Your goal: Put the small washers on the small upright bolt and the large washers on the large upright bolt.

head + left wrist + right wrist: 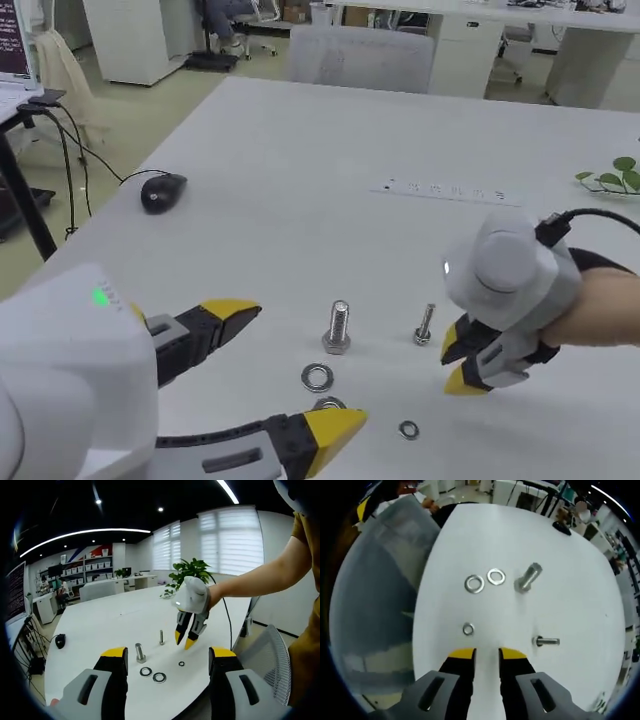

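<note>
Both empty: left gripper jaws wide, right gripper jaws narrow.

Large washer by left gripper: near half hidden behind lower jaw tip. Left gripper body cut off by bottom and left edges, head view. Plant cut off at right edge. Power strip markings too blurred to read. Chair in right gripper view blurred

I see big bolt & small bolt upright on counter, apart. 2 big washers flat near big bolt; small washer flat nearby.
</note>
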`<control>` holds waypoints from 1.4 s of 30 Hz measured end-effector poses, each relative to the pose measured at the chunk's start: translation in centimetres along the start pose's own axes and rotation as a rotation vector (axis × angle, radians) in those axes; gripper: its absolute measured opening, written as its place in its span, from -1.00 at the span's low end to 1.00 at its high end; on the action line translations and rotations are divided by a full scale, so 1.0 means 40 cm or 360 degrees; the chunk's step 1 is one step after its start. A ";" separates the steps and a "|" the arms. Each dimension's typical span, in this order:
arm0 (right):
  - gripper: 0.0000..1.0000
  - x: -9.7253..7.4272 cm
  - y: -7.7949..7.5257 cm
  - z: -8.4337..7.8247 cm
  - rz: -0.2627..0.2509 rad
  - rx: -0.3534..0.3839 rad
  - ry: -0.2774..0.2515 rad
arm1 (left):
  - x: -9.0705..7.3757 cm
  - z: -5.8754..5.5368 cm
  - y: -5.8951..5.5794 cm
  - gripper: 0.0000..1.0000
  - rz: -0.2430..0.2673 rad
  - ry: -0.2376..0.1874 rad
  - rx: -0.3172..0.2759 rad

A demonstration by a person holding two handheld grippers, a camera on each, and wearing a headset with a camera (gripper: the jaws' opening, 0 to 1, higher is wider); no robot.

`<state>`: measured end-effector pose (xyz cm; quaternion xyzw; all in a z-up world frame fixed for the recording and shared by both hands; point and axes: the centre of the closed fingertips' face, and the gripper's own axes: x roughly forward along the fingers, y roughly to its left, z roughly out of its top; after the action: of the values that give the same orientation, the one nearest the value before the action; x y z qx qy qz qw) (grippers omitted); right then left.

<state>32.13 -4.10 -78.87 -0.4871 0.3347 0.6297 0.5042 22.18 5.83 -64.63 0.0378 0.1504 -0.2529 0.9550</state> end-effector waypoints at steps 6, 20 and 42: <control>-0.62 0.046 0.048 0.022 0.0056 -0.0018 0.0009 | -0.009 -0.001 -0.014 0.29 -0.0006 -0.0017 0.0001; -0.58 0.089 0.060 0.032 0.0086 -0.0004 0.0027 | -0.025 -0.019 -0.011 0.30 0.0021 0.0013 0.0020; -0.66 0.102 0.066 0.031 0.0108 -0.0060 0.0027 | 0.000 -0.022 0.015 0.30 0.0021 0.0028 -0.0014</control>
<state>29.17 -2.41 -82.55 -0.4903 0.3434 0.6484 0.4703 22.24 6.47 -65.45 0.0368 0.1598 -0.2456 0.9554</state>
